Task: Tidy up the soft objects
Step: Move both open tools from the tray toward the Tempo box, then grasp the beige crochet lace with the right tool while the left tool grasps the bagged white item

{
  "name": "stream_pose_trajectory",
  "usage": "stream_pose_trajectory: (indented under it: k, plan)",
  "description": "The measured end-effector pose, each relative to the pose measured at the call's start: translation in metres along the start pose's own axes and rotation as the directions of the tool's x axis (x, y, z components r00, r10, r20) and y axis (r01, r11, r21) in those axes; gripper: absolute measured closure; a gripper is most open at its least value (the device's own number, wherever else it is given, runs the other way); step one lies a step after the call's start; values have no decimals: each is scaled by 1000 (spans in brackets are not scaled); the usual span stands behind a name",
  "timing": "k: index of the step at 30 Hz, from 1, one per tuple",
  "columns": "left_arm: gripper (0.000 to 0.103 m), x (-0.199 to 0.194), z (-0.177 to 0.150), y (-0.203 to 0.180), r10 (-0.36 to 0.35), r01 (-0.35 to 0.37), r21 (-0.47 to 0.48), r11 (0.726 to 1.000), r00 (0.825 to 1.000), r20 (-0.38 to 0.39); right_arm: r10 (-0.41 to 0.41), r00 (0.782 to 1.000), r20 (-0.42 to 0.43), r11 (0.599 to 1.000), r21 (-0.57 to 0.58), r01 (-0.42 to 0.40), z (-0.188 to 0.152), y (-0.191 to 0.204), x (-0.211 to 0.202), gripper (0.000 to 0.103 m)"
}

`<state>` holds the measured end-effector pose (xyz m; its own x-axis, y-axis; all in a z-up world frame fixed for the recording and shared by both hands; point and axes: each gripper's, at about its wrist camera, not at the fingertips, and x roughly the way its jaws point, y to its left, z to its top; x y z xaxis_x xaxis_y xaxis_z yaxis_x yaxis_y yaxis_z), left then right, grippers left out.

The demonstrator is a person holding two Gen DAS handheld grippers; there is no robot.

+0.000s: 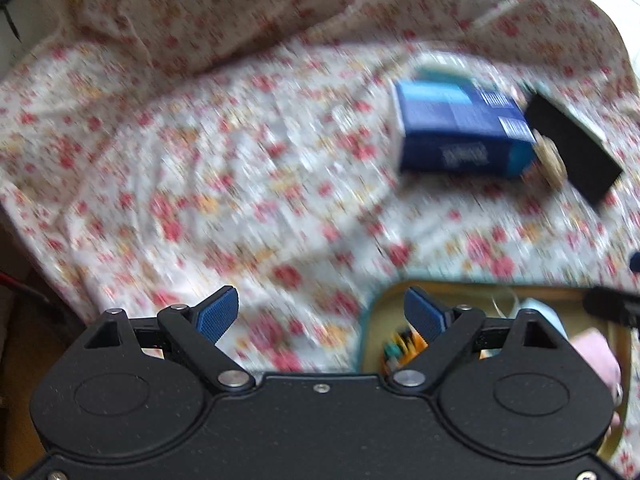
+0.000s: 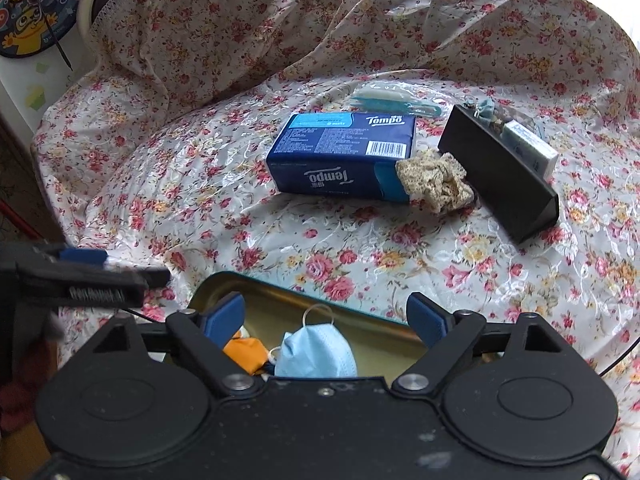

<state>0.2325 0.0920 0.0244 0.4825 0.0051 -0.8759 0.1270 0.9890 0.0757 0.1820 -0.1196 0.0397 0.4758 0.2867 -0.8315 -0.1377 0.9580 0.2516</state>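
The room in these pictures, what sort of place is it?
Probably a home living space: a table under a floral tablecloth, a Tempo tissue pack lying on it, and a cartoon dartboard on the wall behind.

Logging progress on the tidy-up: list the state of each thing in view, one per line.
left gripper: jaws open, empty
right gripper: jaws open, empty
tin: open, holds items
blue face mask: crumpled in the tin
Tempo tissue pack: lying flat on the cloth
lace scrunchie: bunched against the pack
black case: shut, lying on the cloth
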Motion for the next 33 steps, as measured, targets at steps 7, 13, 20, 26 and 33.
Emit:
stream_pose_trajectory:
  k: [7,13,20,26,33]
  plan:
    - [9,2,43,15,69,-66,-29,997,991,113,-24,999,32,1000,-7,24,31,-4,7,8]
    - [5,10,77,14,82,-75,-43,996,981,179,-63,995,73,998,6,62,68,-20,18,5]
    - [5,28,112,-1,63,-58,-33,998,976,211,-144,980,136,985,110,130,116,-70,38,5]
    - [5,49,141,-20,40,-36,-21,999,978,204,-232,964,131,953,229,199,151,-127,67,5]
    - [5,67,150,-41,21,-24,13,1000,984,179,-171,980,100,950,281,137,137,-145,74,5]
